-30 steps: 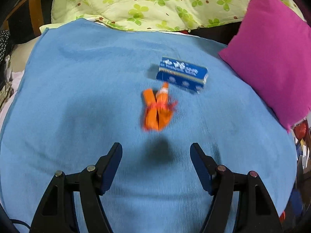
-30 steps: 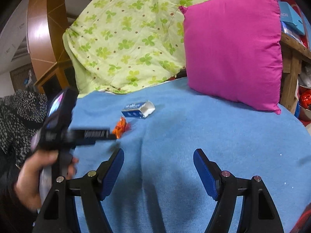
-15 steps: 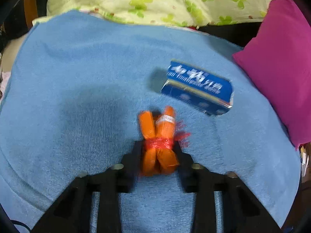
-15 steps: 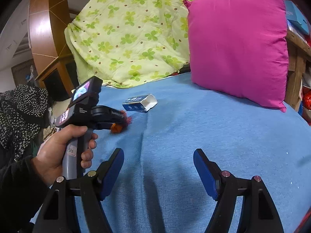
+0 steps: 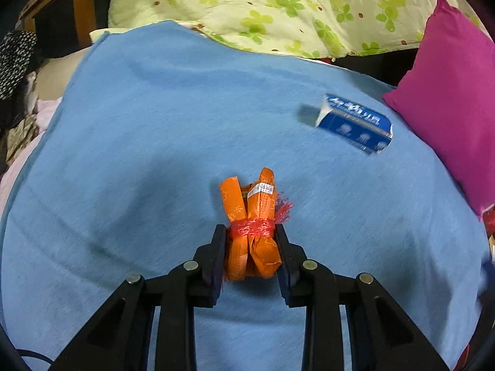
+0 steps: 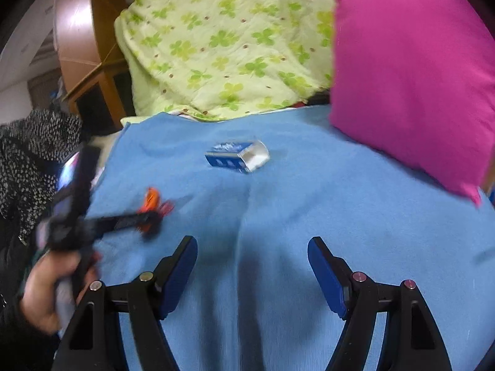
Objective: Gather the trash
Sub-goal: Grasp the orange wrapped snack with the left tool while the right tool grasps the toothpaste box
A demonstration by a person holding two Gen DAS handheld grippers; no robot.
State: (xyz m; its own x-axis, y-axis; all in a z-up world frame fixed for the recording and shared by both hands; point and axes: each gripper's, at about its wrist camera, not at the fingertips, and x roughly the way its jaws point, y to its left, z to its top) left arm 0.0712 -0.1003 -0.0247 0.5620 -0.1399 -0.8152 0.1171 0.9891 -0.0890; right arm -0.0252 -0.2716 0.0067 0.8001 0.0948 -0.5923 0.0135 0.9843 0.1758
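My left gripper (image 5: pixel 250 232) is shut on an orange wrapper bundle (image 5: pixel 251 216) tied with red string, held over the blue blanket (image 5: pixel 148 142). The bundle also shows in the right wrist view (image 6: pixel 151 204), blurred, in the left gripper (image 6: pixel 148 216). A blue and white carton (image 5: pixel 354 122) lies on the blanket to the right and beyond, near the pink pillow; in the right wrist view the carton (image 6: pixel 236 156) lies ahead with its open end to the right. My right gripper (image 6: pixel 252 247) is open and empty above the blanket.
A pink pillow (image 5: pixel 454 105) stands at the right edge of the blanket; it also shows in the right wrist view (image 6: pixel 411 77). A green clover quilt (image 5: pixel 278 3) is heaped at the back. Wooden furniture (image 6: pixel 83 49) and dark spotted cloth (image 6: pixel 27 160) are at the left.
My left gripper came down on the orange bundle, closed on it and moved left and away from the carton with it. My right gripper stayed open and turned slightly left.
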